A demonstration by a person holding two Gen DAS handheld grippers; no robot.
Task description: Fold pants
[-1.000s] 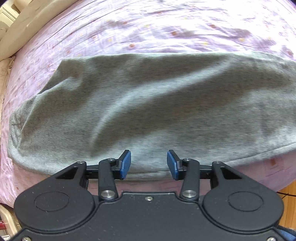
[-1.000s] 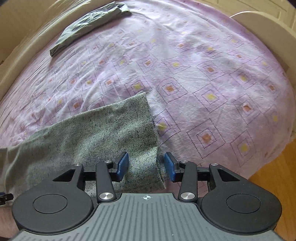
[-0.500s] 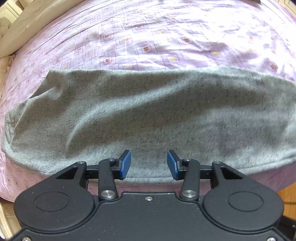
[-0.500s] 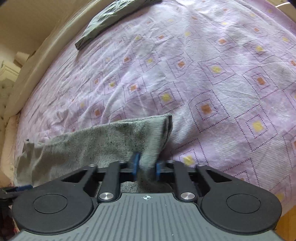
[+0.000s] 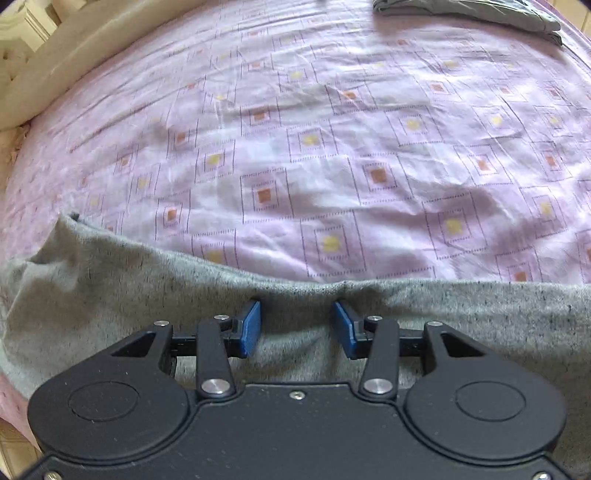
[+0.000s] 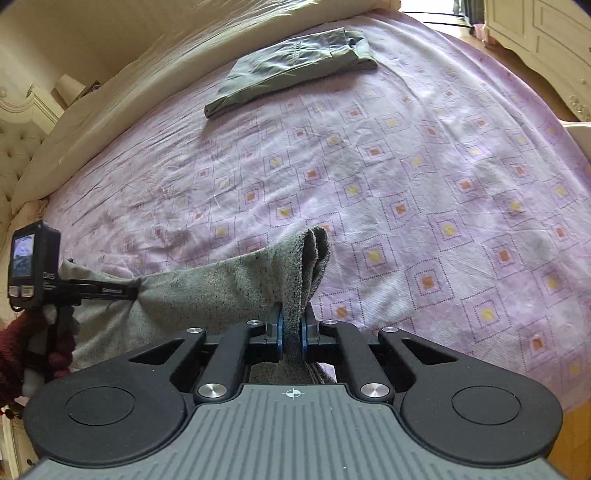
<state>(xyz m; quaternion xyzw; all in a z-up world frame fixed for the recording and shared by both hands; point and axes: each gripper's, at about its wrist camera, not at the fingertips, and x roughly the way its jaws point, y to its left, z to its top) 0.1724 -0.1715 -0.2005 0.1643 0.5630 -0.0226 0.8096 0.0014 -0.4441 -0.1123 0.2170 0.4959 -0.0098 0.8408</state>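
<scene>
The grey knit pants (image 5: 110,295) lie along the near edge of the bed. In the left wrist view my left gripper (image 5: 297,325) is open, its blue pads (image 5: 249,326) apart, with the pants' far edge draped over the tips and cloth lying between the jaws. In the right wrist view my right gripper (image 6: 291,328) is shut on the pants' end (image 6: 306,266), which stands up in a bunched fold above the sheet. The rest of the pants (image 6: 207,291) stretch left toward the left gripper's body (image 6: 33,266).
The bed has a purple sheet with square patterns (image 6: 406,184). A folded olive-grey garment (image 6: 291,66) lies at the far side and shows in the left wrist view (image 5: 469,11). A cream headboard cushion (image 6: 110,103) runs along the left. Wooden floor (image 6: 576,435) shows at right.
My right gripper closed on the pants' end and lifted it. My left gripper moved forward over the pants to their far edge, staying open.
</scene>
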